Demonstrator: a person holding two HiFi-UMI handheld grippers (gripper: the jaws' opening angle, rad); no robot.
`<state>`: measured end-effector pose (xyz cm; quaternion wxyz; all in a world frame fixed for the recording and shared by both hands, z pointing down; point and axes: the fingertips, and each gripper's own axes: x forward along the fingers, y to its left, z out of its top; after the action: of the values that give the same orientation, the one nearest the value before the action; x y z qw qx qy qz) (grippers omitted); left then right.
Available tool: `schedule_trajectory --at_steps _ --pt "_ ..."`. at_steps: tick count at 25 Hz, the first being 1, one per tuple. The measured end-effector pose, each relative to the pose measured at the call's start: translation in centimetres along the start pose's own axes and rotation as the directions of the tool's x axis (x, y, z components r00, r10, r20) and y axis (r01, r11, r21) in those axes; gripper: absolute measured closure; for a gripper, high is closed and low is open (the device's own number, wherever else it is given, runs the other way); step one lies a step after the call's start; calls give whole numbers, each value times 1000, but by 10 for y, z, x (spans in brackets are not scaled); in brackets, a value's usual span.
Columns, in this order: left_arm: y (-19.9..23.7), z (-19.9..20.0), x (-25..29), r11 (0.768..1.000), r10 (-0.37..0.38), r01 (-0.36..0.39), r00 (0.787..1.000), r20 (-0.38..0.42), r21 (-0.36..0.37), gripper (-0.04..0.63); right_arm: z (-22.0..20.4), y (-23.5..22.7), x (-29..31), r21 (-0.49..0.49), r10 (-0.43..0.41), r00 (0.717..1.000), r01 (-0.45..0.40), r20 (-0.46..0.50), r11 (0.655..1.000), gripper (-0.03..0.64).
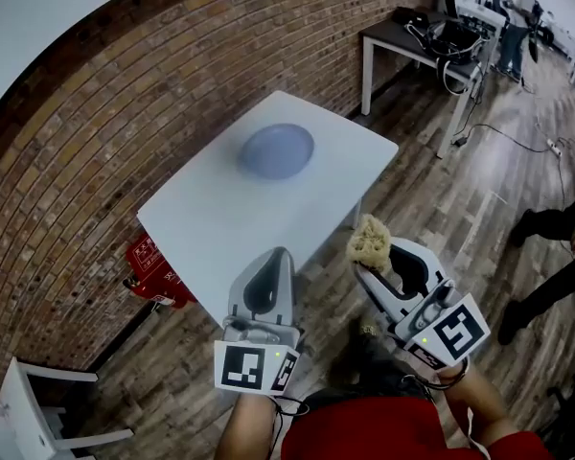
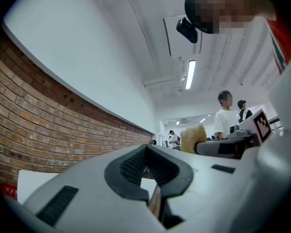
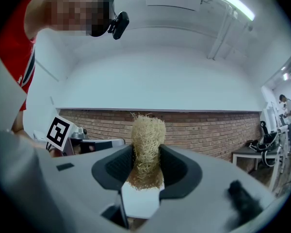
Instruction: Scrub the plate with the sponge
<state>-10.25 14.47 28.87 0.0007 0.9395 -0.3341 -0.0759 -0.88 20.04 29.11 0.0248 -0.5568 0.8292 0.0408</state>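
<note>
Straw-coloured sponge [image 3: 146, 144] stood pinched between the jaws of my right gripper [image 1: 376, 260]. My left gripper [image 1: 272, 263] had its jaws pressed together, empty. Well ahead of both, the blue plate [image 1: 276, 150] lay on the white surface [image 1: 211, 223].

One plate [image 1: 276, 150], one sponge [image 1: 369, 242], two grippers [image 1: 277, 257] [image 1: 377, 263], one table [image 1: 206, 226]

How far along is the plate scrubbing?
Done: the sponge is picked up, clamped in the right gripper. In hand: both grippers hang in the air short of the table; the left gripper is shut and empty. Left: all the scrubbing. The blue plate sits alone on the table, with the sponge not yet on it.
</note>
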Motion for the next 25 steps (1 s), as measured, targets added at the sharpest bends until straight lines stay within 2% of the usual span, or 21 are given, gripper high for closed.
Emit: schedule_trajectory --at_steps 6,17,25 --pt "31 -12 36 1000 28 -28 1000 -8 6 583 -11 -30 42 0 29 1000 -29 4 1000 456" --pt "77 -33 140 996 89 -89 996 -31 19 583 -19 -120 125 -26 87 996 -87 8 996 456" --pt "116 -50 207 980 199 -198 979 -50 23 583 -33 -184 186 -10 177 984 -177 -3 984 456"
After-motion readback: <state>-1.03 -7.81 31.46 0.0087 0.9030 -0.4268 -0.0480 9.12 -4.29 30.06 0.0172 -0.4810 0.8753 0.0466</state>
